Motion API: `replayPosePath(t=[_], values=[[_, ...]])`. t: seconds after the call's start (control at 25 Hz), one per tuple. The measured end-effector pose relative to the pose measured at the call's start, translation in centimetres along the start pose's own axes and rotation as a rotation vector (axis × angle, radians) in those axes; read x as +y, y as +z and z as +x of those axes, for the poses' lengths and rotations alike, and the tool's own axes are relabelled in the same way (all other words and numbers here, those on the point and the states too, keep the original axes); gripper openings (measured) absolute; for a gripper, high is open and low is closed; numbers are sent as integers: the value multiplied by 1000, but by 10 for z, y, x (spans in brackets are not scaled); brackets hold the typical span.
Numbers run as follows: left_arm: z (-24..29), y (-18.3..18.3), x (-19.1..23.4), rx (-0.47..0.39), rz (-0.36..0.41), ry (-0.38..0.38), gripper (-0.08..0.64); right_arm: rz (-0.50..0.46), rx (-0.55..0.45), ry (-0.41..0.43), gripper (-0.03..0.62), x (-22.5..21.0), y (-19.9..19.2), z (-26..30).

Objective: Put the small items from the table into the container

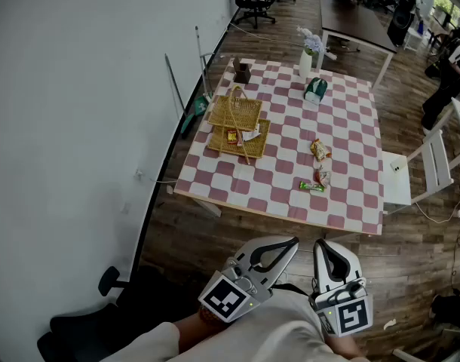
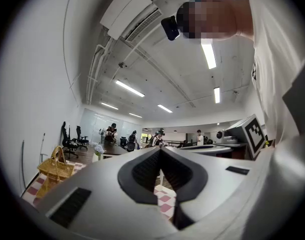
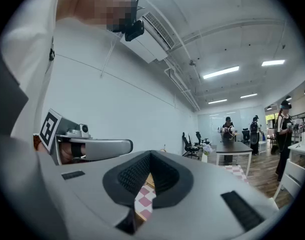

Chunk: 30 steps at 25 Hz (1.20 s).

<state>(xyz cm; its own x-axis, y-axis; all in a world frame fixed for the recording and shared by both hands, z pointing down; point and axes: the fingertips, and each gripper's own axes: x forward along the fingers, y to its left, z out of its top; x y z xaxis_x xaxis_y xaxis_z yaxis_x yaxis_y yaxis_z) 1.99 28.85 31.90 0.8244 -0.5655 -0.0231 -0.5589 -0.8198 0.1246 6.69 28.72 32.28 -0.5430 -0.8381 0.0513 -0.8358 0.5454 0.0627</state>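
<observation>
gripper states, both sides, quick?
Left gripper: closed, nothing between its jaws.
Right gripper: closed, nothing held.

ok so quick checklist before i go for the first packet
1. Left gripper empty: ok, jaws together with nothing between them.
2. Right gripper empty: ok, jaws together on nothing.
3. Jaws open for a grasp: not ok, both are shut.
4. Grippers over the table: not ok, both are short of its near edge.
5. Packets unobstructed: ok, the green one and two others lie apart on the cloth.
6. Basket has room: cannot tell, a few things already lie in it.
</observation>
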Motion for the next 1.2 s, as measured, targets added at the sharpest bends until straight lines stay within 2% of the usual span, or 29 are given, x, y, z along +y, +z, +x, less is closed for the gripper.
replayPosePath(t=[0.12, 0.28, 0.48, 0.76, 1.2], values=[[2, 2, -2, -10, 10, 2, 26, 52, -21, -34, 17, -7, 5, 0], [4, 2, -4, -2, 8, 4, 26, 4, -19, 10, 18, -3, 5, -2], [10, 1, -9, 7, 7, 8, 26, -15, -19, 26, 18, -7, 6, -6], [30, -1, -23, 6, 4, 17, 26, 4, -34, 15, 18, -29, 7, -20], [63, -12, -52, 12, -3, 44, 26, -23, -17, 48, 18, -62, -5, -50]])
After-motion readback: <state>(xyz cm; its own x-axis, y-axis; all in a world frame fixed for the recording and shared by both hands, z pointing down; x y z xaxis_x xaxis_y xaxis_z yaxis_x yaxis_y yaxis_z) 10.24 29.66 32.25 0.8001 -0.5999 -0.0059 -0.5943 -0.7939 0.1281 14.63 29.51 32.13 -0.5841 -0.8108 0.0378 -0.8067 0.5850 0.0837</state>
